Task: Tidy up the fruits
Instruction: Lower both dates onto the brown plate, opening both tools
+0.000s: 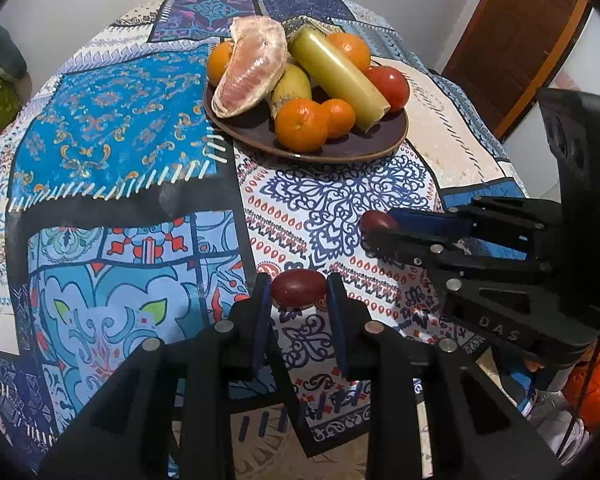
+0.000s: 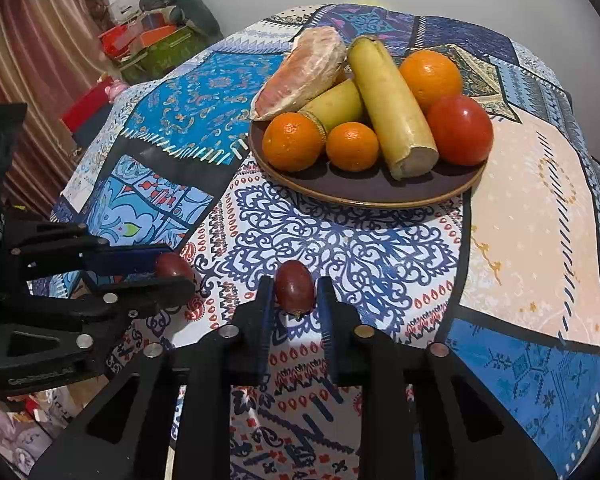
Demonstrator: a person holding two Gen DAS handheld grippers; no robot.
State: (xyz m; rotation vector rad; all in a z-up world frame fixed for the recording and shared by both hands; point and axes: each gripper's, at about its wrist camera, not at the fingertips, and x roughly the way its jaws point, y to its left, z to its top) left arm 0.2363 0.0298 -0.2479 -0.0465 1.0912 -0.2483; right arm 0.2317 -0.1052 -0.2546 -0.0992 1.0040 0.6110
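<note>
A small dark red oval fruit (image 1: 299,289) sits between the blue pads of my left gripper (image 1: 299,283), which is shut on it just above the patterned tablecloth. My right gripper (image 2: 295,282) is shut on a second dark red fruit (image 2: 295,287) of the same kind. Each gripper shows in the other's view: the right one (image 1: 378,227) at the right edge, the left one (image 2: 178,266) at the left edge. Further back stands a dark brown plate (image 1: 340,156) (image 2: 360,196) with oranges, a red round fruit, a peeled pink citrus piece and yellow-green stalks.
The round table wears a blue, white and red patchwork cloth (image 2: 320,240). A brown door (image 1: 520,40) stands behind at the right. Boxes and clutter (image 2: 152,44) lie beyond the table at the left, by a striped curtain (image 2: 40,60).
</note>
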